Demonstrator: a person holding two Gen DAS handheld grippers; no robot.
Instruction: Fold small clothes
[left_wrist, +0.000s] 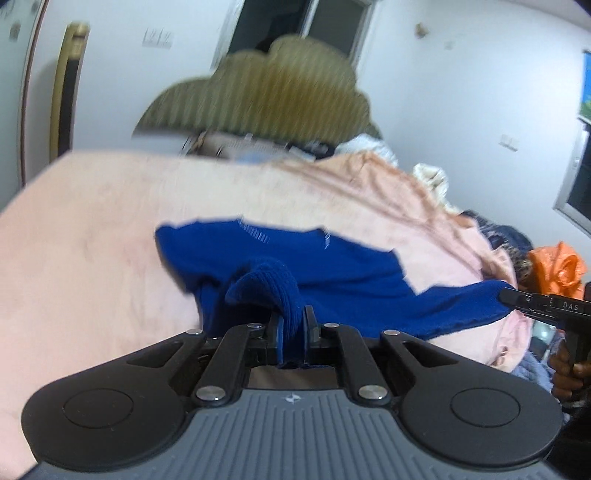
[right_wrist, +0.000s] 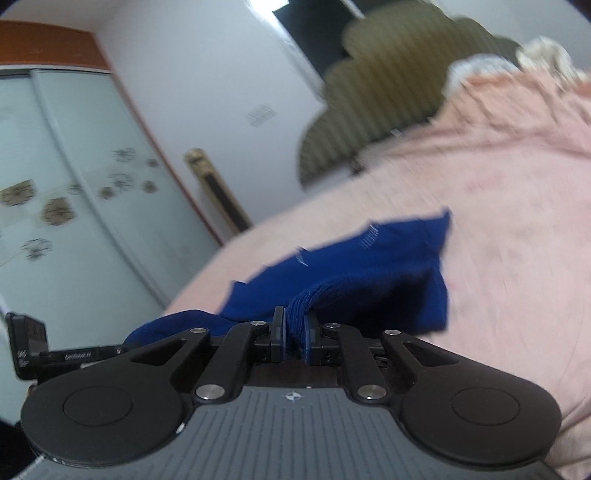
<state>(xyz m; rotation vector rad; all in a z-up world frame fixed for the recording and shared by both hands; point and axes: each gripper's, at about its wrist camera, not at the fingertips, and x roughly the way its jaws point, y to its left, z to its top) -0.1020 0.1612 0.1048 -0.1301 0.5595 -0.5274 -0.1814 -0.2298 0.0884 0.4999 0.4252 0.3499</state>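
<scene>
We had the left gripper (left_wrist: 291, 321) pinched tight on a ribbed edge of the small royal-blue knit garment (left_wrist: 332, 266), and the right gripper (right_wrist: 295, 325) clamped on another edge, its far part lying on the pale pink bedsheet (left_wrist: 92, 221).

A home bedroom: a bed under a pink sheet (left_wrist: 92, 229), an olive scalloped headboard (left_wrist: 266, 96), a sliding-door wardrobe (right_wrist: 74, 177) with flower decals, and clothes heaped (left_wrist: 491, 236) along the bed's right edge.
</scene>
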